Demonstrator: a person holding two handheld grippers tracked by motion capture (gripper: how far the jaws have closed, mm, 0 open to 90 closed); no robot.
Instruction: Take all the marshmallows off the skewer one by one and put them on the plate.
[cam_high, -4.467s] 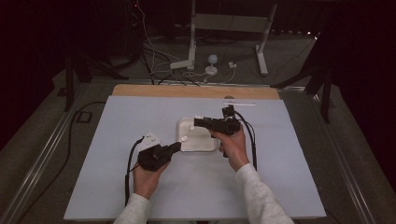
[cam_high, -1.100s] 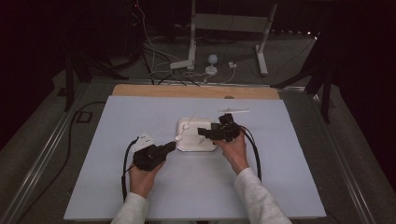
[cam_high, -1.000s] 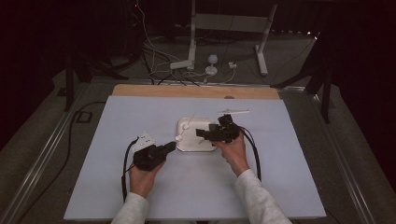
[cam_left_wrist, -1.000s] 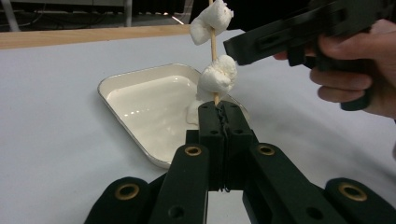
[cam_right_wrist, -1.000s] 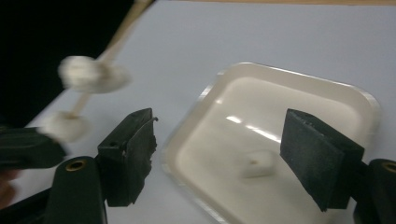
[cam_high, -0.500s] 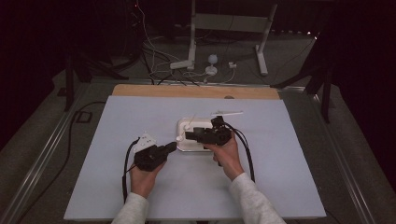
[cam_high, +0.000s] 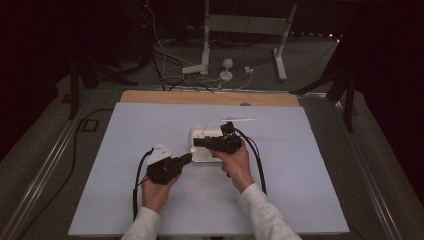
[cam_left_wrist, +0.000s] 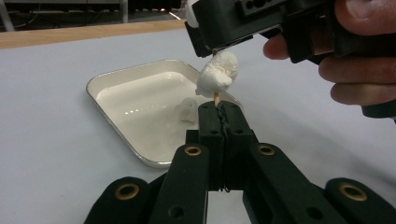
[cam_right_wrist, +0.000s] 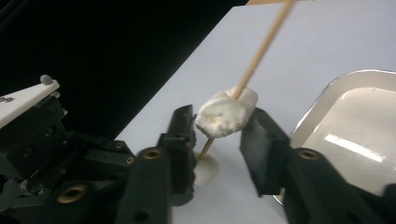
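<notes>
Lab recording rig, white table (cam_high: 125, 200), floor cables (cam_high: 170, 60), metal stand (cam_high: 245, 25)

Skewer (cam_right_wrist: 261, 46) top cut off by frame edge; lower end hidden between left tongs (cam_left_wrist: 218, 116).

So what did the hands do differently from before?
The right gripper swung left over the tray, its open jaws now around the marshmallow on the skewer. The left gripper stays shut on the skewer's lower end, barely shifted. The tray stayed put.
</notes>
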